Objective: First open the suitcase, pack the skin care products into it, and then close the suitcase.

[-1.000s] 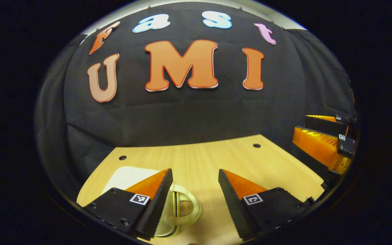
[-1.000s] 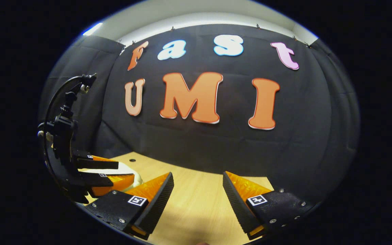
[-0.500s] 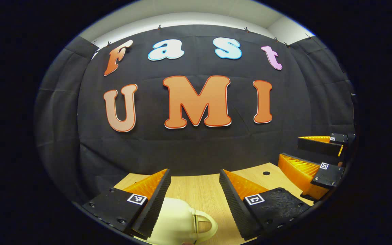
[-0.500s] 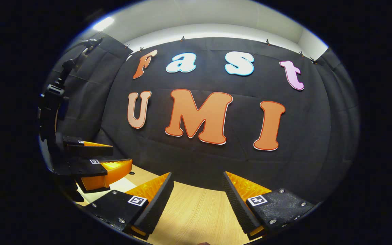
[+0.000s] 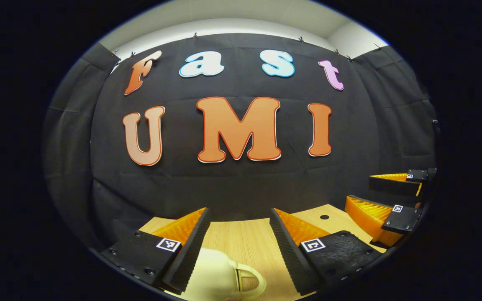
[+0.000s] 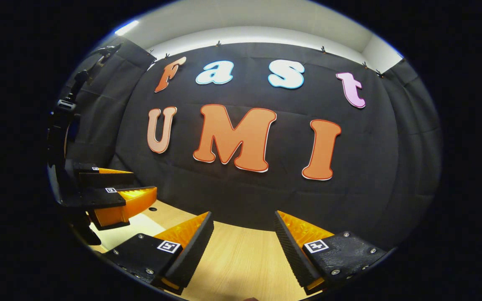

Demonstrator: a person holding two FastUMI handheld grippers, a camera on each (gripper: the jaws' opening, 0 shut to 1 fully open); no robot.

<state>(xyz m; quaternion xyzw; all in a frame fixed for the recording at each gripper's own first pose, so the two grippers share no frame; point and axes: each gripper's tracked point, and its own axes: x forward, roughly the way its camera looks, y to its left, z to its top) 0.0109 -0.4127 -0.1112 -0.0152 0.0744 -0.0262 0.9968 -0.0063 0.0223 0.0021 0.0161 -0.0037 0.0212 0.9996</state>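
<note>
Your left tongs (image 5: 237, 217) are spread wide and pinch nothing. Since a second ago they have lifted and tilted up: the cream suitcase (image 5: 220, 274), with its handle (image 5: 249, 280) toward you, now sits at the bottom of the left gripper view, between the fingers but gripped by neither. Whether the left finger brushes it cannot be told.

Your right tongs (image 6: 243, 223) are also spread and empty, raised above the bare wooden tabletop (image 6: 241, 259). In the right gripper view, the left tongs hang at the left over a pale patch, probably the suitcase shell.

Judgement: both tools have backed away from the case, and it looks shut. No skin care products are visible, so whether packing is finished or not yet begun cannot be determined.
</note>
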